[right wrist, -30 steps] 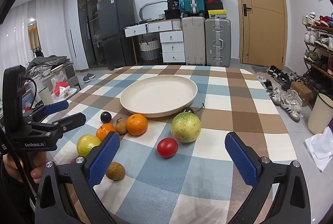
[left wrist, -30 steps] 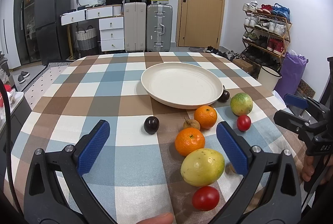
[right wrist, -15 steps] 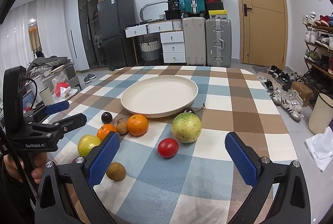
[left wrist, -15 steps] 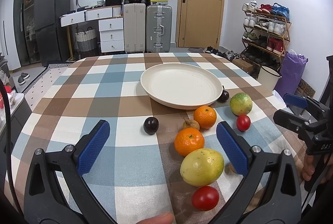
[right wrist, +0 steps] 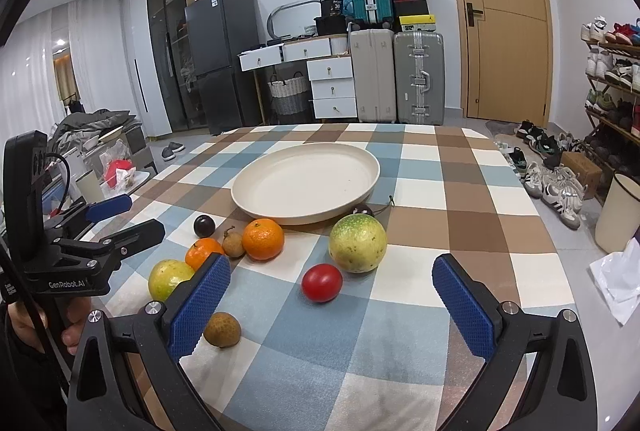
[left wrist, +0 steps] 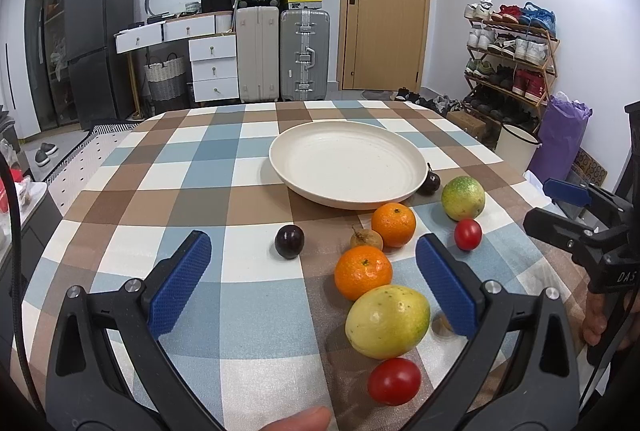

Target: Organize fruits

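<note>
An empty cream plate [left wrist: 347, 163] [right wrist: 306, 177] sits mid-table. Fruits lie loose in front of it: two oranges [left wrist: 363, 272] [left wrist: 393, 224], a yellow-green fruit [left wrist: 387, 321], a green round fruit [left wrist: 463, 197] [right wrist: 357, 242], two red tomatoes [left wrist: 394, 381] [right wrist: 322, 282], a dark plum [left wrist: 289, 241] [right wrist: 204, 225], another dark fruit [left wrist: 429, 182] at the plate's rim, and small brown fruits [left wrist: 366, 238] [right wrist: 222, 329]. My left gripper [left wrist: 312, 279] is open and empty above the table, near the oranges. My right gripper [right wrist: 332, 305] is open and empty, just short of the tomato.
The checked tablecloth [left wrist: 200, 167] covers the table. Each gripper shows in the other's view: the right one [left wrist: 580, 215] at the table's right edge, the left one [right wrist: 92, 231] at its left. Suitcases, drawers, a fridge and a shoe rack stand beyond.
Both grippers have crept slightly forward toward the fruits. Both stay open and no fruit has moved.
</note>
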Action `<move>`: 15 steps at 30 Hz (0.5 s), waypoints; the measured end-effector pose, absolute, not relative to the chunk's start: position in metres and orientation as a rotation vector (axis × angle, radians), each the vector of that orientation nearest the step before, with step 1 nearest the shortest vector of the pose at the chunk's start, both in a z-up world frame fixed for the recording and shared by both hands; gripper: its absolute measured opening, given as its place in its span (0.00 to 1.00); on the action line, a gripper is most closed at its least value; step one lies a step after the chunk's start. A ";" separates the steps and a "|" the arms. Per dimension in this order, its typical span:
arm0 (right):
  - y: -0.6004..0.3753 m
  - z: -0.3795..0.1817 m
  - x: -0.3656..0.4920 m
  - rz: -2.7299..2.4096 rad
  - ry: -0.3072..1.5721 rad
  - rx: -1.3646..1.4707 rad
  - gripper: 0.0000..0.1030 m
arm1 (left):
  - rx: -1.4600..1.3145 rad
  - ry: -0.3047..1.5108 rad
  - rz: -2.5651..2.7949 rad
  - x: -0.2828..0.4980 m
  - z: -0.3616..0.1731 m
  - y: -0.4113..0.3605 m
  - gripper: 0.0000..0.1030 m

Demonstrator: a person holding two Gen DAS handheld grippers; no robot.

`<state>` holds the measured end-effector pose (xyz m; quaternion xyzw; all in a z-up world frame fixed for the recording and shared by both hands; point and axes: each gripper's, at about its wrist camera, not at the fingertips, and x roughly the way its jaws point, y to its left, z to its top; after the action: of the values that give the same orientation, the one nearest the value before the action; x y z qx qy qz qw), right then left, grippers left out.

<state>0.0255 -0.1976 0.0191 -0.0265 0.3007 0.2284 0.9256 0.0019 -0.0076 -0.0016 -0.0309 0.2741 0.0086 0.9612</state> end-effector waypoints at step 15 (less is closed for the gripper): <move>-0.194 0.009 0.028 0.508 0.761 -0.014 1.00 | -0.060 0.586 -0.016 -0.015 0.006 -0.008 0.99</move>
<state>0.0284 -0.1945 0.0090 -0.0067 0.3673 0.2452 0.8972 -0.0147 -0.0078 0.0060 -0.0294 0.2888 -0.0078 0.9569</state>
